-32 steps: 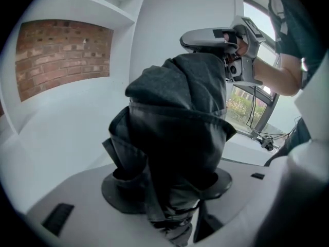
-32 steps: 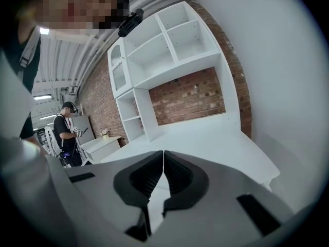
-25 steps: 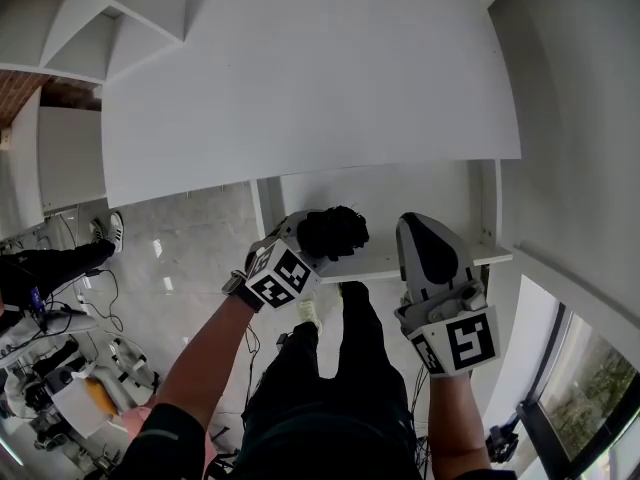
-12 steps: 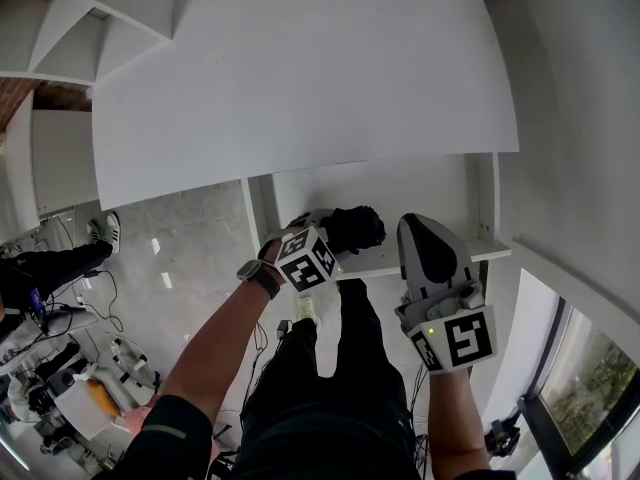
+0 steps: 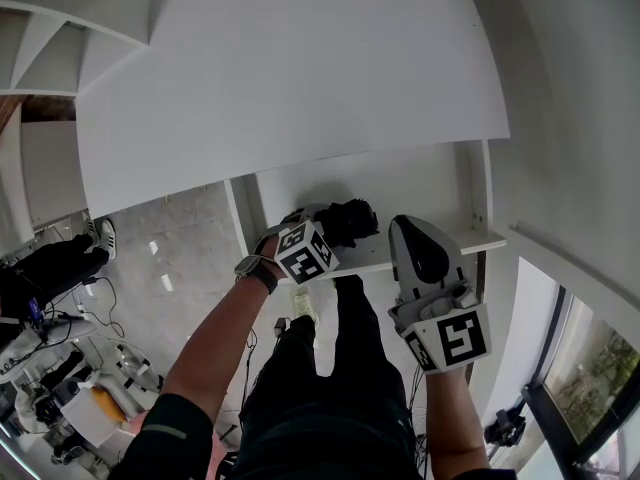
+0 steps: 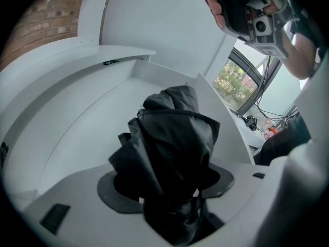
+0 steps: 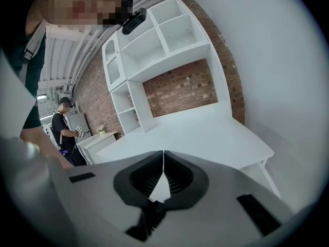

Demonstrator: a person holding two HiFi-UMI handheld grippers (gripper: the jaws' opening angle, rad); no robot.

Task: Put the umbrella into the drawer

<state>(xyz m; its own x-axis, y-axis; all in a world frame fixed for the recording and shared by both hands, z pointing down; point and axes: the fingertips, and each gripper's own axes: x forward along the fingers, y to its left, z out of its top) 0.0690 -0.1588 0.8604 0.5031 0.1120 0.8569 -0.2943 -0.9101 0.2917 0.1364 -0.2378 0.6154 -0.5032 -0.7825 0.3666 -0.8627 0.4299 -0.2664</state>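
Observation:
The black folded umbrella point(image 5: 348, 220) hangs over the open white drawer point(image 5: 475, 240) that is pulled out from under the white desk point(image 5: 300, 68). In the left gripper view the umbrella point(image 6: 175, 148) fills the gap between the jaws, its far end down on the drawer floor point(image 6: 87, 122). My left gripper point(image 5: 330, 224) points steeply down into the drawer; its jaws point(image 6: 167, 184) are opening, with the bundle still between them. To its right, over the drawer's front edge, my right gripper point(image 5: 414, 226) is shut on nothing, its jaws meeting in a thin line point(image 7: 163, 164).
The drawer's right side wall point(image 6: 221, 107) rises close beside the umbrella. White shelving point(image 7: 149, 50) and a brick wall point(image 7: 180, 89) stand beyond the desk. A person point(image 5: 45, 268) and cables are on the floor at the left. A window point(image 5: 590, 388) lies to the right.
My left gripper has swung right and down with the umbrella, which now sits lower in the drawer. My right gripper has sunk slightly.

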